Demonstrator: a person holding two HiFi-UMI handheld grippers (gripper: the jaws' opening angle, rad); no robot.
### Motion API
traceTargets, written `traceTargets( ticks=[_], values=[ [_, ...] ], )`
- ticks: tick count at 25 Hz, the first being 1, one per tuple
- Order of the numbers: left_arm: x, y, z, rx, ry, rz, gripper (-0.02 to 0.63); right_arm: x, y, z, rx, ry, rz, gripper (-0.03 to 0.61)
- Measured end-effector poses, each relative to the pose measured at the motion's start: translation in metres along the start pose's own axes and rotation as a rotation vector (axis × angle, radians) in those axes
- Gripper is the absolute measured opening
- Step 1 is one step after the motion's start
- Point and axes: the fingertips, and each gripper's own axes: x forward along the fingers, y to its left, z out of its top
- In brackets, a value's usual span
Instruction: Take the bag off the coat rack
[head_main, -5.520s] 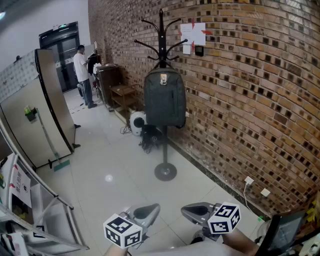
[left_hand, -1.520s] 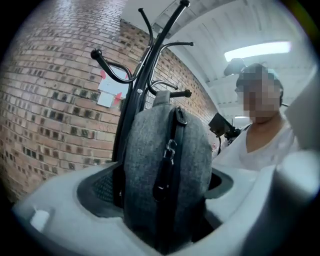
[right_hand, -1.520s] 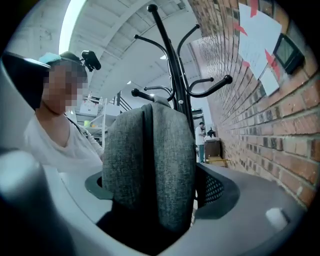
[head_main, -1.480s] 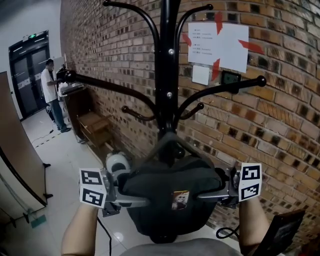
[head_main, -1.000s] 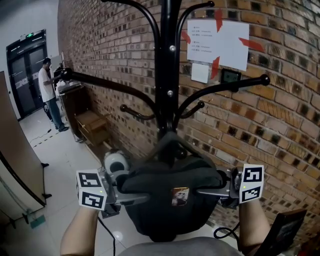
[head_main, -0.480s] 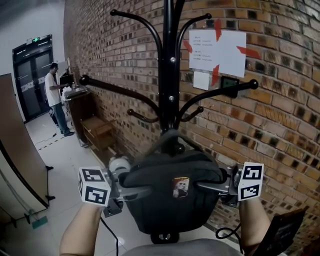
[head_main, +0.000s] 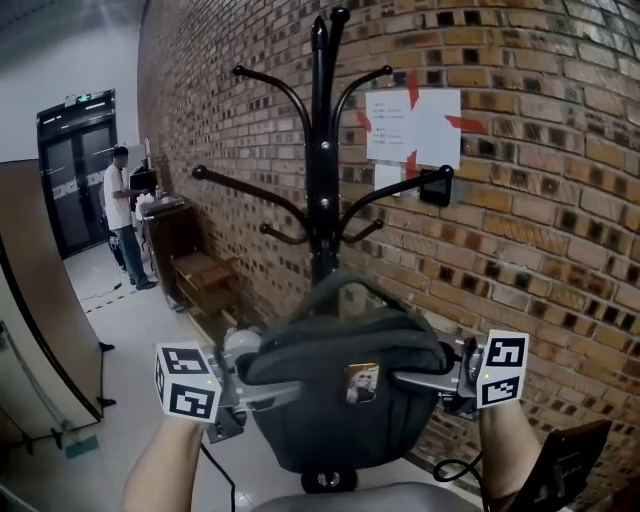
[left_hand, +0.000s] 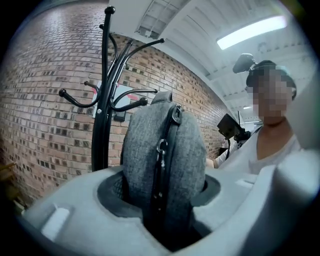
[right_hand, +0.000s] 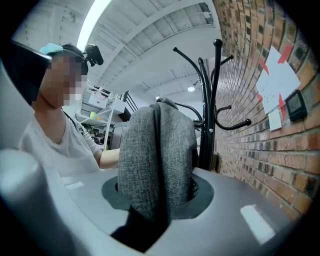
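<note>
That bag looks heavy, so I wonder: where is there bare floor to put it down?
Free: the tiled floor left of the bag, between the brown panel and the low wooden shelf. Crowded: along the brick wall, and below the bag, where the coat rack's base and a cable lie.

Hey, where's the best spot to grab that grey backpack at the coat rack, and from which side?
Probably best to grip the backpack at its upper side edges, one claw from each side, as the left claw and right claw do. Its top is a wide, rounded bulge, too broad for one claw, but the soft fabric pinches into a fold at each side.
</note>
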Motion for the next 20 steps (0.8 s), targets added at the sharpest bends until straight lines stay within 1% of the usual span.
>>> traceTargets(
  ticks=[3, 8, 12, 15, 20],
  values=[
    [0.004, -0.033, -0.016, -0.032, 0.009, 0.009, 0.225, -0.015, 0.03, -0.012, 0.029, 0.009, 0.027, 0.147],
    [0.008, -0.095, -0.056, -0.094, 0.02, 0.024, 0.225, -0.04, 0.088, -0.04, 0.074, 0.022, 0.066, 0.15],
    [0.014, -0.147, -0.087, -0.173, 0.026, 0.038, 0.223, -0.061, 0.135, -0.064, 0.139, 0.036, 0.097, 0.153],
    [0.015, -0.178, -0.106, -0.229, 0.027, 0.04, 0.222, -0.072, 0.165, -0.077, 0.179, 0.051, 0.111, 0.155],
    [0.008, -0.225, -0.129, -0.255, 0.013, 0.027, 0.222, -0.085, 0.216, -0.088, 0.2, 0.064, 0.113, 0.16]
  ],
)
